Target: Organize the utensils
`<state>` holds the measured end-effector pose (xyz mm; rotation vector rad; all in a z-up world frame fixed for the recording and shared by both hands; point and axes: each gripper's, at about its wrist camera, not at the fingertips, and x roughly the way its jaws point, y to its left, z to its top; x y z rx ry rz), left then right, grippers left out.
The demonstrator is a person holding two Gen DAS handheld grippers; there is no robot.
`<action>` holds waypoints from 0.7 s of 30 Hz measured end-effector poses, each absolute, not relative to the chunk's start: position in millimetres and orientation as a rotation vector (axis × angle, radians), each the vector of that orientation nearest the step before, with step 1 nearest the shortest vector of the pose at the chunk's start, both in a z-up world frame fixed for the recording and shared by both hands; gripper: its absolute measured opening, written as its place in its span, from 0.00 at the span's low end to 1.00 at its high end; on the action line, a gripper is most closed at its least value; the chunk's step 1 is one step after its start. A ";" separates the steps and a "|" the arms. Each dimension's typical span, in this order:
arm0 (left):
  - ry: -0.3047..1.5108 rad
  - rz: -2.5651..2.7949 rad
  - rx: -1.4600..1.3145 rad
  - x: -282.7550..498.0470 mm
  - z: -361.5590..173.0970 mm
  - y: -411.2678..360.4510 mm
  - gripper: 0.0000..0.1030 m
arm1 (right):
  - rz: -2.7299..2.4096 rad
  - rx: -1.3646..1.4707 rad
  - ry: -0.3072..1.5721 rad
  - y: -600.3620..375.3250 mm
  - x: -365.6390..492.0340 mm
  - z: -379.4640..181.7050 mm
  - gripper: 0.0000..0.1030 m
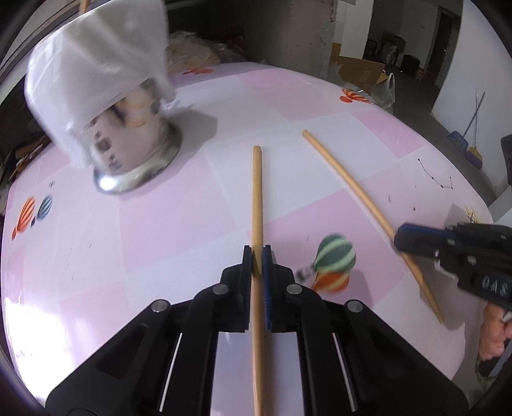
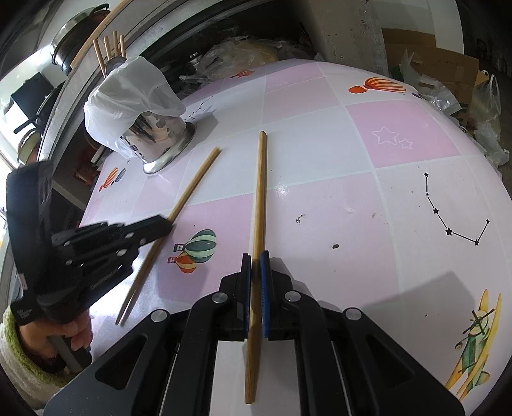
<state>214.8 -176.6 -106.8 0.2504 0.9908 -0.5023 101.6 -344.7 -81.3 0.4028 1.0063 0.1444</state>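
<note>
Two sets of wooden chopsticks lie on the pink-and-white checked table (image 1: 179, 230). My left gripper (image 1: 256, 252) is shut on the left chopsticks (image 1: 257, 192), which run straight out between its pads. In the right wrist view that same gripper (image 2: 168, 224) clamps the left chopsticks (image 2: 192, 185) near their middle. My right gripper (image 2: 256, 259) is shut on the right chopsticks (image 2: 260, 192); in the left wrist view it (image 1: 400, 238) grips the right chopsticks (image 1: 345, 179). A metal utensil holder (image 2: 160, 140) draped in a white plastic bag (image 2: 128, 92) stands at the far left, with other chopsticks (image 2: 108, 48) upright in it.
Balloon prints (image 2: 195, 249) mark the cloth between the two sets of chopsticks. Plastic bags and cardboard boxes (image 2: 448, 70) crowd the floor beyond the far right edge. Pots (image 2: 80, 28) sit on a shelf behind the holder. A hand (image 2: 73, 332) holds the left gripper's handle.
</note>
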 end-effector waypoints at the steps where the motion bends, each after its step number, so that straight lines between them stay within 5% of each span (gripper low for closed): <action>1: 0.995 -0.499 0.246 212.6 -107.0 -172.6 0.05 | 0.147 0.402 1.007 -344.5 101.0 -81.3 0.06; 21: 1.050 -0.351 0.082 168.8 -105.5 -86.7 0.06 | 0.242 0.460 1.069 -333.0 72.6 -82.8 0.06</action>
